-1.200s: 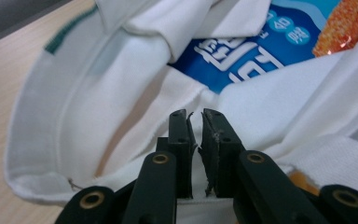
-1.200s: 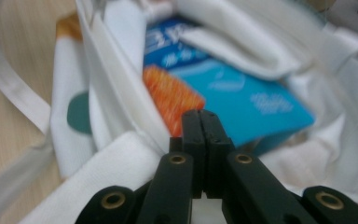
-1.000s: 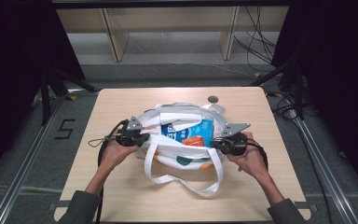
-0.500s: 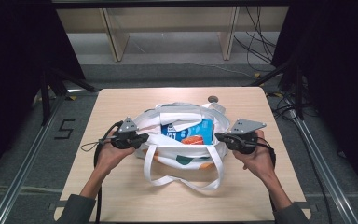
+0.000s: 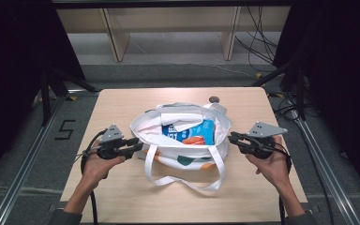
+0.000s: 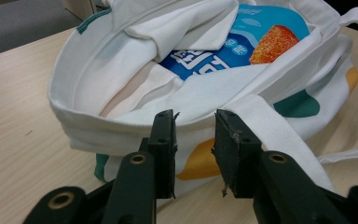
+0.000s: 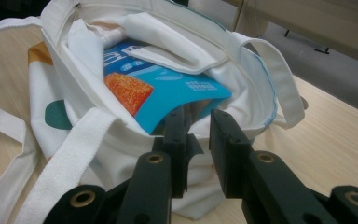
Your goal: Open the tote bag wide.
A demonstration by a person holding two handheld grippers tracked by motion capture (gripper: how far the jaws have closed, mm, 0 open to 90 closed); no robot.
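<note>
Bag (image 5: 183, 140), white with coloured blotches, gapes showing a blue packet (image 5: 190, 132); both tools released beside it.

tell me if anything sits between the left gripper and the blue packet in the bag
Yes. The white bag's near rim lies between the left gripper and the blue packet, and a folded white flap covers part of the packet.

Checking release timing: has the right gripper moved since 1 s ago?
Yes. In the high view the right gripper has backed off the tote bag, outward toward the table's right edge; earlier it sat at the bag's rim.
</note>
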